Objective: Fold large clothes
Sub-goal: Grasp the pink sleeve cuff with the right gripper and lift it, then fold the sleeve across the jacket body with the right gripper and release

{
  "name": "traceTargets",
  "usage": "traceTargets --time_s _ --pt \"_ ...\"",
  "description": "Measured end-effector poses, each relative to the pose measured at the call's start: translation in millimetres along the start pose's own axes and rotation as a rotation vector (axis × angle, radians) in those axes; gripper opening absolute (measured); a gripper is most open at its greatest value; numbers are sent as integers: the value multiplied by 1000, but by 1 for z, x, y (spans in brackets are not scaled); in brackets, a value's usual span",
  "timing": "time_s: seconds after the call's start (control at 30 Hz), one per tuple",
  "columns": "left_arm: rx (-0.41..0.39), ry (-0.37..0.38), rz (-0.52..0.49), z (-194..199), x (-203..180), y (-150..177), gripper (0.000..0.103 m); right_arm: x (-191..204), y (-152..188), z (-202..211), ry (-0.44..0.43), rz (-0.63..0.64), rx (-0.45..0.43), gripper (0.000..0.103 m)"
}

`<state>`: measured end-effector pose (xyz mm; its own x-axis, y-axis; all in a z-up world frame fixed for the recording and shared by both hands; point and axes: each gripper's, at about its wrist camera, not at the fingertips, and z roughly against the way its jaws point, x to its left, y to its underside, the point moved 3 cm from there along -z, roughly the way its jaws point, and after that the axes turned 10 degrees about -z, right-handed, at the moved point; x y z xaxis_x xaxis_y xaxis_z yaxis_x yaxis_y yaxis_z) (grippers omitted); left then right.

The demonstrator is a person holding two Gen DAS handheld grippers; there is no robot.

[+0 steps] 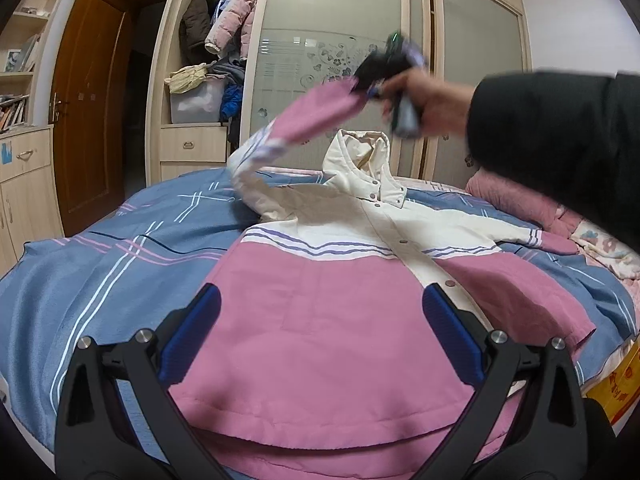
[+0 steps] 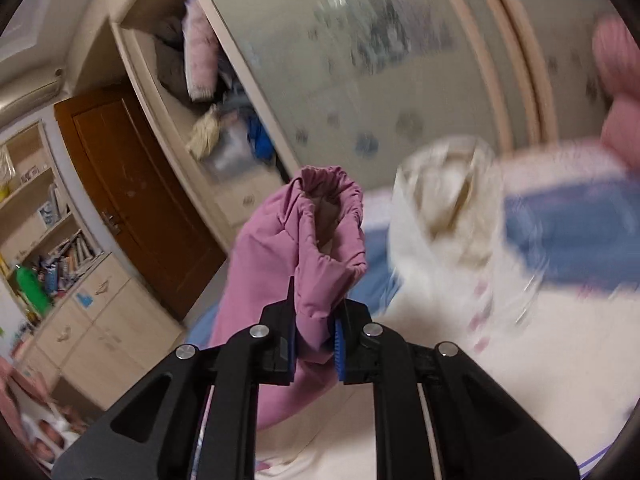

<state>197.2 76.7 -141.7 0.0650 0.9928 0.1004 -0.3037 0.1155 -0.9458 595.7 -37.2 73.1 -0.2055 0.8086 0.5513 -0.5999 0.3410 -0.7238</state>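
Observation:
A pink and cream hooded jacket [image 1: 320,320] lies face up on the bed, hood [image 1: 360,160] at the far end. My left gripper [image 1: 320,312] hovers open over the jacket's pink lower half, nothing between its fingers. My right gripper [image 1: 366,82], held in a hand with a dark sleeve, is up in the air, shut on the pink cuff of the jacket's sleeve [image 1: 320,112], which arches up from the shoulder. In the right wrist view that gripper [image 2: 315,332] pinches the pink sleeve [image 2: 312,248] between its blue pads [image 2: 339,344], with the cuff opening above them.
The bed has a blue striped cover [image 1: 100,264]. A pink quilt [image 1: 520,204] lies at the right. An open wardrobe with hanging coats [image 1: 228,20], a brown door [image 1: 92,104] and a bookshelf cabinet [image 1: 24,160] stand behind. A yellow box [image 1: 616,384] sits at the bed's near right.

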Motion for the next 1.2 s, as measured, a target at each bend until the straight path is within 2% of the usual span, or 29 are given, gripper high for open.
traceTargets --time_s 0.13,0.27,0.4,0.53,0.6,0.63,0.67,0.7,0.73,0.83,0.93,1.0,1.07,1.2 --pt "3 -4 -13 -1 -5 -1 101 -32 -28 38 57 2 -52 14" --pt "4 -11 -27 -1 -9 -2 101 -113 -27 69 184 -54 -84 14" --pt "7 -12 -31 -1 -9 -2 101 -212 16 74 327 -164 -41 14" --pt "7 -15 -33 2 -12 -4 101 -276 77 52 461 -189 49 19" --pt "5 -17 -38 2 -12 -4 101 -302 105 44 532 -209 93 33" --pt "6 -20 -42 3 -13 -4 101 -306 111 45 546 -217 86 40" --pt "8 -23 -46 3 -13 -5 101 -311 115 52 562 -231 55 63" --pt "8 -27 -49 4 -13 -5 101 -313 117 62 581 -241 17 84" --pt "7 -33 -53 5 -14 -6 101 -313 117 80 592 -253 -51 88" --pt "14 -40 -64 5 -16 -6 101 -297 118 131 515 -236 -151 88" --pt "13 -51 -67 8 -16 -6 101 -254 134 193 379 -159 -210 89" --pt "-1 -55 -51 13 -13 -7 101 -205 170 254 305 -31 -251 102" --pt "-6 -53 -23 16 -10 -7 101 -175 208 302 293 64 -307 102" --pt "10 -59 38 15 -5 -6 101 -140 280 353 311 224 -333 102"
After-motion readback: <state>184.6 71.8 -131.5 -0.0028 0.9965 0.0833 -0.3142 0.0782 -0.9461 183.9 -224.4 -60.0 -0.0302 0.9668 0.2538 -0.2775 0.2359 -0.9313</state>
